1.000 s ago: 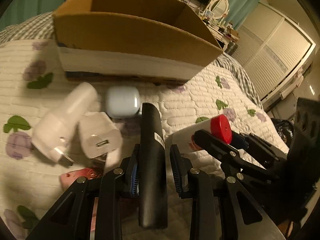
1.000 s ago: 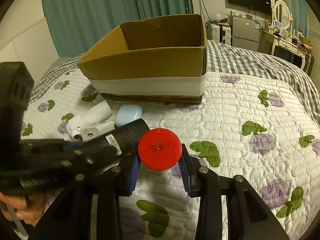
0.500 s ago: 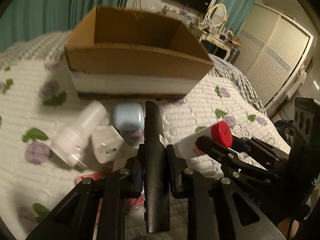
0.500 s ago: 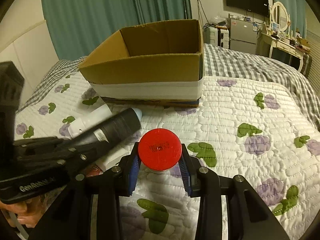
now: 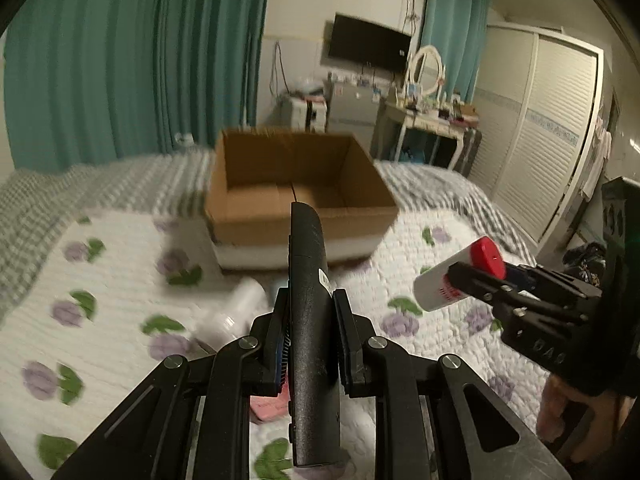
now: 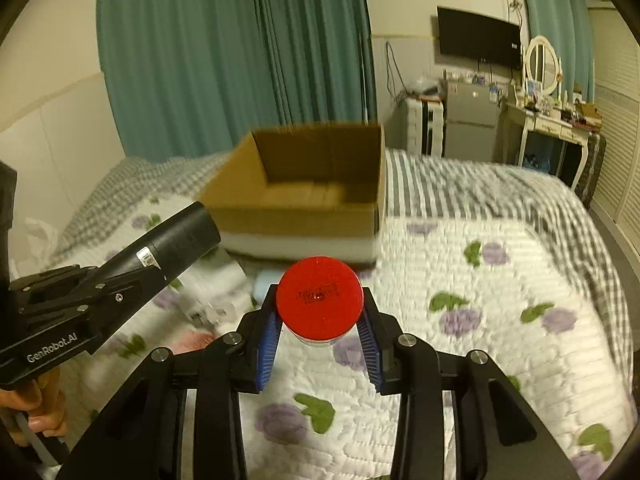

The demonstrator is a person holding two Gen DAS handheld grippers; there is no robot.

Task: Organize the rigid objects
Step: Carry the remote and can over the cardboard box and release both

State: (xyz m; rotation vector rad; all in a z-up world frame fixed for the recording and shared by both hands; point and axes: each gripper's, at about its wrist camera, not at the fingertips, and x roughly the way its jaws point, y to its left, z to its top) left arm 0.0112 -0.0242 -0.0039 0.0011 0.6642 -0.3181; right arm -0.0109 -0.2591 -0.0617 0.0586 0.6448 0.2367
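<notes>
My left gripper [image 5: 310,332] is shut on a long black device [image 5: 310,300], which it holds above the bed with the far end toward the open cardboard box [image 5: 300,184]. My right gripper [image 6: 320,320] is shut on a white bottle with a red cap [image 6: 319,298], also lifted off the quilt. In the left wrist view the bottle [image 5: 452,276] shows at the right. In the right wrist view the black device [image 6: 176,242] shows at the left, short of the box [image 6: 304,200]. The box's inside looks empty.
White chargers [image 5: 232,316] lie blurred on the flowered quilt [image 6: 500,320] in front of the box, with a pale blue case [image 6: 264,280] and something pink [image 5: 268,406] nearby. A dresser [image 6: 552,128] and wardrobe [image 5: 548,120] stand beyond the bed on the right.
Both grippers have risen off the quilt with their objects. The left jaws closed onto the black device. The box now sits lower and farther in both views, its inside visible.
</notes>
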